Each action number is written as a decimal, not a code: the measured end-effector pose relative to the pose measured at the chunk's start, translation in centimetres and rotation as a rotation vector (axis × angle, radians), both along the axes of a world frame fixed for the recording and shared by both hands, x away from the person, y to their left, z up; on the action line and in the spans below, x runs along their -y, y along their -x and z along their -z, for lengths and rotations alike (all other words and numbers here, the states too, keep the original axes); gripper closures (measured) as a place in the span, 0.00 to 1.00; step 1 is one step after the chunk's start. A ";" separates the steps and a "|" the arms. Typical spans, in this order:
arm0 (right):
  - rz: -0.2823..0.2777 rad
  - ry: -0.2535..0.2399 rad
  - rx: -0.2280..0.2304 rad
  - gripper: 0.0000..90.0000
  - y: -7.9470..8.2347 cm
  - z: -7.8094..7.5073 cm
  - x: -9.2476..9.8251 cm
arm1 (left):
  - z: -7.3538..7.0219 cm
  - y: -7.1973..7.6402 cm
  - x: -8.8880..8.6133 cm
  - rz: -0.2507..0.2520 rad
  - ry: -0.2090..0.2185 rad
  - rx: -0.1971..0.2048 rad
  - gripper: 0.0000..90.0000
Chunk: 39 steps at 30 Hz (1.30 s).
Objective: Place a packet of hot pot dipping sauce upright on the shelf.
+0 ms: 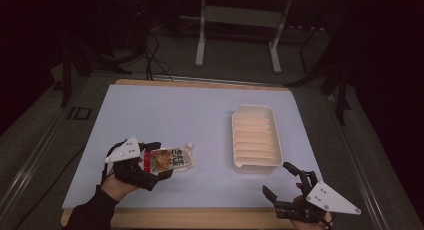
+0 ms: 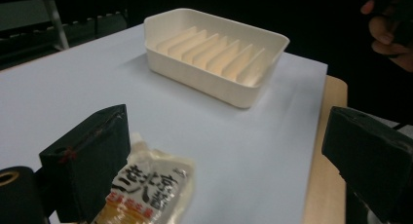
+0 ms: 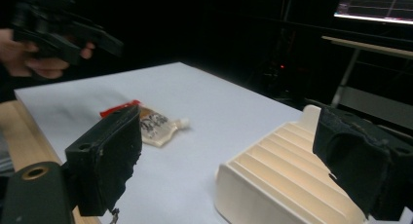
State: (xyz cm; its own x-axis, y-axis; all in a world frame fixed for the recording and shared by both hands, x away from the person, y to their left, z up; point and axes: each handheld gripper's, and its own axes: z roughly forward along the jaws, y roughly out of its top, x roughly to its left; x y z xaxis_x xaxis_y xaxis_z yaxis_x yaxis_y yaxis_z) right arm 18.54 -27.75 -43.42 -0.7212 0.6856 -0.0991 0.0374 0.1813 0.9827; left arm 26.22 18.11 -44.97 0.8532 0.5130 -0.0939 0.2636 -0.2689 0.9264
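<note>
A clear sauce pouch (image 1: 174, 160) with a red end and black print lies flat on the pale sheet at the front left. My left gripper (image 1: 161, 160) stands open over its red end, one jaw on each side. In the left gripper view the pouch (image 2: 151, 190) sits low beside the left jaw, and nothing presses on it. In the right gripper view the pouch (image 3: 153, 125) rests on the table with the left gripper (image 3: 63, 34) held above and behind it. My right gripper (image 1: 276, 178) is open and holds nothing, near the front right edge, just short of a cream ribbed tray (image 1: 254, 108).
The tray (image 2: 214, 85) is empty and stands right of centre; its near wall (image 3: 234, 190) is close to my right jaws. The pale sheet (image 1: 165, 115) covers a wooden table whose front strip (image 1: 200, 217) shows. A desk frame (image 1: 240, 35) and cables stand beyond the far edge.
</note>
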 end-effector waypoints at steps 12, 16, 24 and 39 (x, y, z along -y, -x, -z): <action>-0.064 -0.001 -0.011 0.12 -1.8 0.0 -0.6 | 0.5 -4.3 2.2 0.002 -0.129 -0.032 0.05; -0.067 0.013 -0.019 0.12 -1.9 0.3 -1.0 | 1.6 -5.9 2.6 -0.032 -0.166 -0.040 0.07; -0.070 -0.001 -0.022 0.12 -1.5 0.4 -1.3 | 4.0 -8.2 2.9 -0.033 -0.233 -0.111 0.13; -0.057 -0.005 -0.025 0.20 -1.2 0.6 -1.0 | 6.7 -10.7 4.3 0.028 -0.468 -0.136 0.37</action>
